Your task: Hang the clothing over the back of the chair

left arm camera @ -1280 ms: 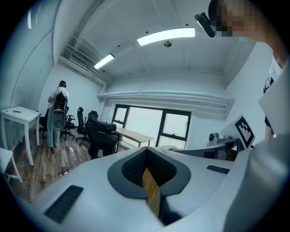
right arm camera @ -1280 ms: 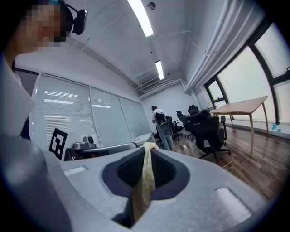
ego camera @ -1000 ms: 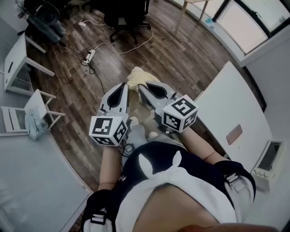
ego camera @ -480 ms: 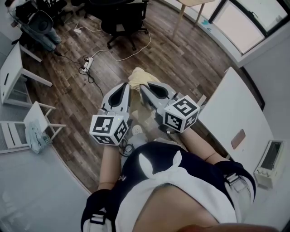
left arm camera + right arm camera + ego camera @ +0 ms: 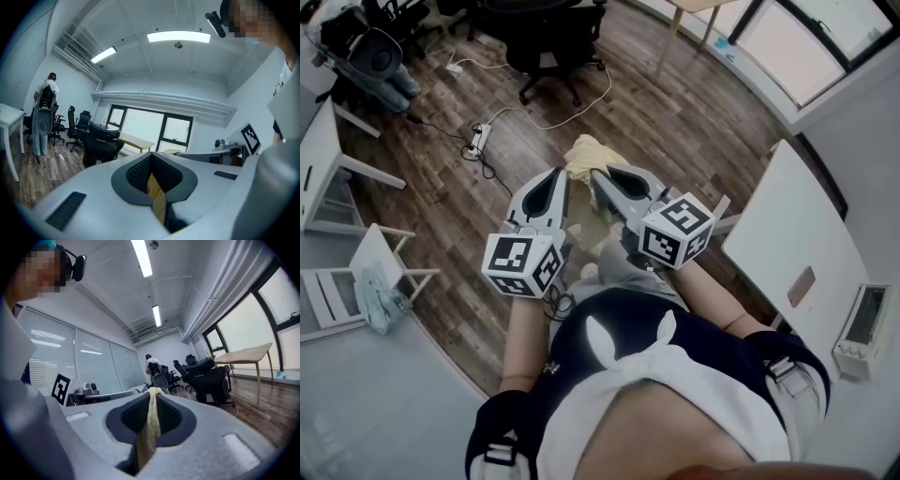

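Yellow clothing (image 5: 584,157), lower part unseen

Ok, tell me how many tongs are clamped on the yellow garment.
2. The left tongs and the right tongs, side by side in front of the person, are each shut on the yellow garment. No other tongs are in view.
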Available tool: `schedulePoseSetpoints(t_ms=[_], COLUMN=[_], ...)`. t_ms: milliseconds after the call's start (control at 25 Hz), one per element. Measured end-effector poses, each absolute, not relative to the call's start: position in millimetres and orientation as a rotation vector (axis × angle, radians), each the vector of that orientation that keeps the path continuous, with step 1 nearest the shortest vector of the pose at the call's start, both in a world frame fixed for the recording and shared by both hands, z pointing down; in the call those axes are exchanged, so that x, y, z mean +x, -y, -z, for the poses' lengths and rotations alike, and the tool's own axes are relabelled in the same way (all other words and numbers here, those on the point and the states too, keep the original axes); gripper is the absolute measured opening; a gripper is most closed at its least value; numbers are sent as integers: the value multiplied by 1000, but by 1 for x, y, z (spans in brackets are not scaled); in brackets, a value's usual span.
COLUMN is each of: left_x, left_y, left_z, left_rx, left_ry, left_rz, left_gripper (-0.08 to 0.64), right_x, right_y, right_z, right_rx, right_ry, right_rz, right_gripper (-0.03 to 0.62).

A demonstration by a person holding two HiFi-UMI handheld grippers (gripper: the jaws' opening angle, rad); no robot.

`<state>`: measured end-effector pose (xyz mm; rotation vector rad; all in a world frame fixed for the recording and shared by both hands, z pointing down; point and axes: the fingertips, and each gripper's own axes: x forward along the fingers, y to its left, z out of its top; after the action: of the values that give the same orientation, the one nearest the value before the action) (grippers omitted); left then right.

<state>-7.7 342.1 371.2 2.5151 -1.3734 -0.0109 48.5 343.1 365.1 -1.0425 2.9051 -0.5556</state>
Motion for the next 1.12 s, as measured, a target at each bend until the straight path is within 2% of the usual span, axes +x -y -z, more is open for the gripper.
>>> schedulePoseSetpoints(t_ms=[1120], left_x=[-45], left_y=[-129], left_z=[-369], left_rx=[2487], left_ry=[1387], left_rz=[23], left_gripper=[6], right_x=[8], right_y=[-130], right_z=[-370], right_rx=[-1005], right_ry=[-2950], right_rz=[591], right_gripper=[28])
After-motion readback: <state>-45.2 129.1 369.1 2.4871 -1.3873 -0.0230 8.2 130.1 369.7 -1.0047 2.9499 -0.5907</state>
